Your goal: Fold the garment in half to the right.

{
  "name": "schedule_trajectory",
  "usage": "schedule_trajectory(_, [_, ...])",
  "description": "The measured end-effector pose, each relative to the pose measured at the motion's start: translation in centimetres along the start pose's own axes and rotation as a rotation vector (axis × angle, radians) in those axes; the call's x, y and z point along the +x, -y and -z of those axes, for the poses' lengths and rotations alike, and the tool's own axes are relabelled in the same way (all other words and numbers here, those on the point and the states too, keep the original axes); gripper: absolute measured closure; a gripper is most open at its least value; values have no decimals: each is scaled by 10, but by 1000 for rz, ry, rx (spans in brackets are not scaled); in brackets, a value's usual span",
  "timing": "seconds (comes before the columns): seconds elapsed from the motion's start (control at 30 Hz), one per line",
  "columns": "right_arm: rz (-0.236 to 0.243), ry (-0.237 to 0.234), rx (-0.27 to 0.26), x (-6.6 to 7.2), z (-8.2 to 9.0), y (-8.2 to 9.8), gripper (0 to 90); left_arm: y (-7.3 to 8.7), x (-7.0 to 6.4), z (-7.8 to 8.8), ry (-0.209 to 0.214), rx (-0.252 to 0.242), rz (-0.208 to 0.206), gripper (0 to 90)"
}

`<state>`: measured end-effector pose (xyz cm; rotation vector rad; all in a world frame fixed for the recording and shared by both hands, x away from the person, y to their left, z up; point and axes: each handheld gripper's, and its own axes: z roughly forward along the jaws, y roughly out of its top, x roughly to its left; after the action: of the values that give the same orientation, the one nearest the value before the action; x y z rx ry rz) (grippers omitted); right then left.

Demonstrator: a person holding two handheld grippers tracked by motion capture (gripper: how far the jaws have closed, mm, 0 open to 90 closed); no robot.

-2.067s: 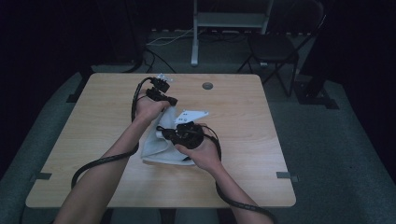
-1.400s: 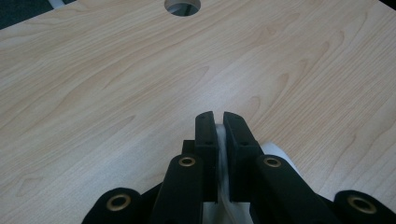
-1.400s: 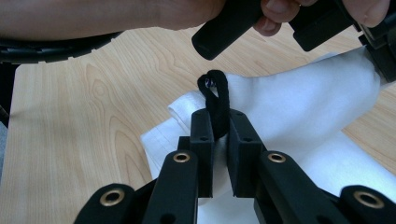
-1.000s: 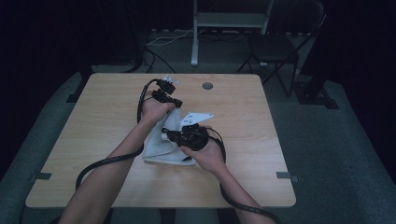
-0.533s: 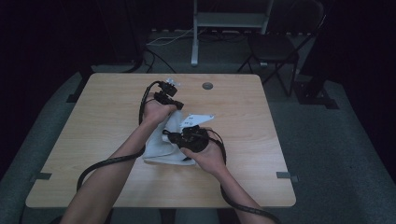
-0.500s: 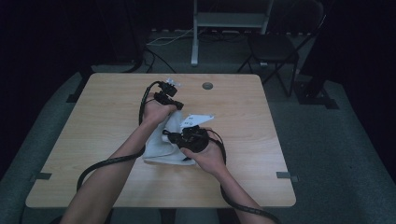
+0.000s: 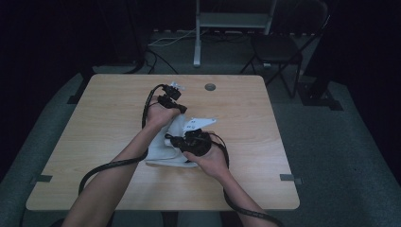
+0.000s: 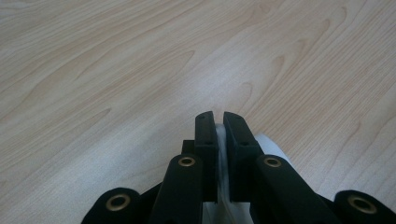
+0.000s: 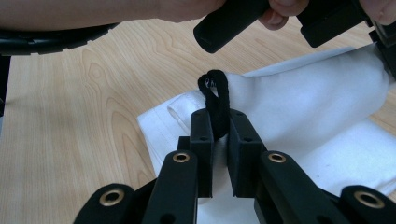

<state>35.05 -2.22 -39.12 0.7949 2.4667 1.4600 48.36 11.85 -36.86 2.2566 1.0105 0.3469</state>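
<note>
On the wooden table (image 7: 94, 142), a white cloth (image 7: 165, 149), folded, lying near the middle between the two hands. At the left, left gripper (image 7: 171, 101) held at the far end of the cloth; in the left gripper view, left gripper (image 8: 218, 126) with jaws clenched on a thin white edge of the cloth (image 8: 267, 143), bare table (image 8: 116, 70) ahead of them. From there toward the right, cloth rising from the table up to that grip, so its long axis running from the far, left-hand end down to the near end by the right hand. Further right, right gripper (image 7: 191, 142) resting over the near part of the cloth. In the right gripper view, right gripper (image 9: 218, 126) with jaws closed on a small black loop (image 9: 215, 100), probably a hanging tab, sewn at a folded corner of the cloth (image 9: 303, 102); loop standing upright between the jaws, cloth spreading away to the right and behind it. Beyond, handle of the left gripper (image 9: 243, 18) seen in the hand, close above the same cloth. Both ends thus gripped, cloth stretched a little between them. Judged from this: next move likely a pull apart or a fold along that axis, with the right hand nearer to the loop corner and the left hand nearer to the far edge.
</note>
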Motion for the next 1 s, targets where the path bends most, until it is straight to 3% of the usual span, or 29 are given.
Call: schedule_trajectory(1.0, [-9,9,6,-4,6,6,821,-4,-9,-6,-8,8,-16,848])
